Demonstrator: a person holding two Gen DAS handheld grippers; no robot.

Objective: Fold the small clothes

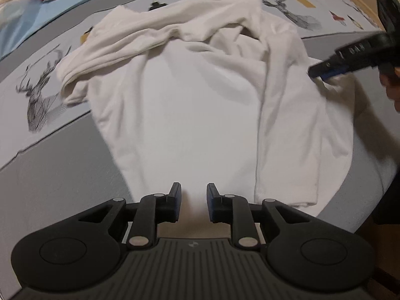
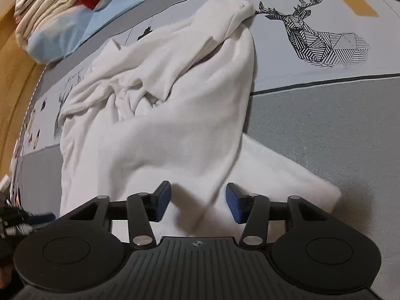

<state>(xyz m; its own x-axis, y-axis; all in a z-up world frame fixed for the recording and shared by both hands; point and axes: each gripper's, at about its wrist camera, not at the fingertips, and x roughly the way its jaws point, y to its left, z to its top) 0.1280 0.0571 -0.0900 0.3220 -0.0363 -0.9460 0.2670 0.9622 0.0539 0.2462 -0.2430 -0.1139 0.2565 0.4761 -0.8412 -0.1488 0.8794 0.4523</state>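
White shirt (image 1: 180, 105) spread on the bed (image 1: 62, 165), stretching toward twelve o'clock from the left tongs (image 1: 193, 200), spread apart and empty, right tongs (image 2: 198, 203) likewise spread over its edge

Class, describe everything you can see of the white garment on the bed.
The white garment is soft, knit-looking cloth, lying partly folded on the printed bedcover. Its near part is fairly smooth, with a seam running down it; the far part is bunched, one sleeve thrown across. Neither pair of tongs visibly grips it.
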